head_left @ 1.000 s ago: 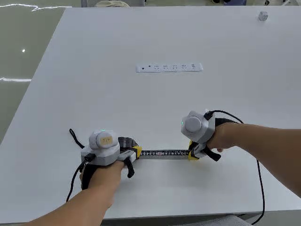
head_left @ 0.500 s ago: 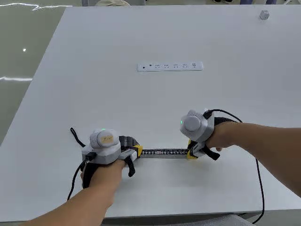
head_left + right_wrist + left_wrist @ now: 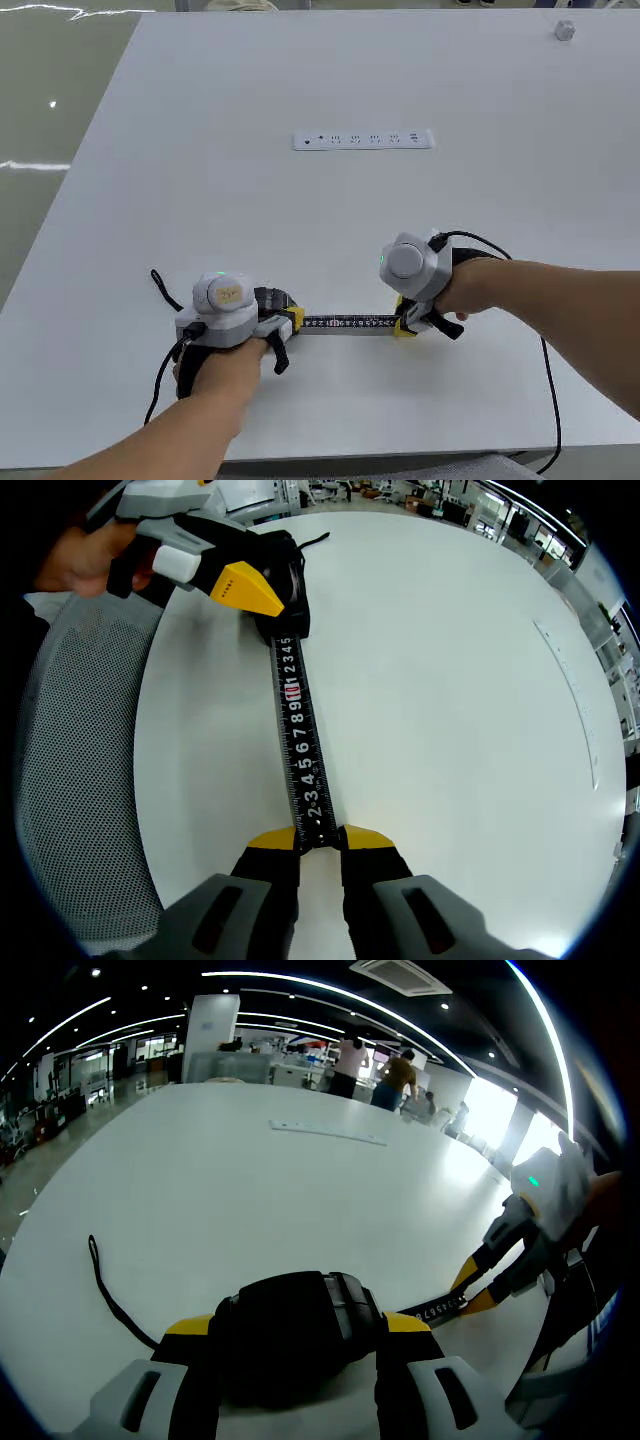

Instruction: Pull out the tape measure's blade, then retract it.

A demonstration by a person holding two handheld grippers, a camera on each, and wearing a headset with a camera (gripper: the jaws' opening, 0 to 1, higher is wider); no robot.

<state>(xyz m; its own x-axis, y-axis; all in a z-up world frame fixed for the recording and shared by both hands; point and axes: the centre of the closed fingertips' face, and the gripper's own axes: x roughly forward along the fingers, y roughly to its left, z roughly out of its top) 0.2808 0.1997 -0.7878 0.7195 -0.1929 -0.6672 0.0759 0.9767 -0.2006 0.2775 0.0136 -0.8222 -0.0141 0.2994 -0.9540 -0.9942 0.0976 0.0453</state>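
Note:
The black tape measure case [image 3: 272, 303] lies near the table's front edge, with my left gripper [image 3: 278, 327] shut on it. In the left gripper view the case [image 3: 290, 1335] sits between the yellow-tipped jaws of my left gripper [image 3: 298, 1328]. A short length of black blade [image 3: 350, 322] with white numbers runs right from the case to my right gripper [image 3: 404, 328]. In the right gripper view, my right gripper [image 3: 320, 838] is shut on the blade [image 3: 300, 740] at its end. The case [image 3: 283, 595] lies beyond, held by my left gripper [image 3: 235, 585].
A white power strip [image 3: 363, 139] lies flat mid-table. A small round grey object [image 3: 565, 30] sits at the far right corner. The case's black strap [image 3: 158, 289] trails left. A mesh chair seat [image 3: 70, 780] is beside the table's front edge. People stand far off.
My right gripper has edged slightly left toward the case, so the exposed blade is a little shorter. The left gripper and case stay in place.

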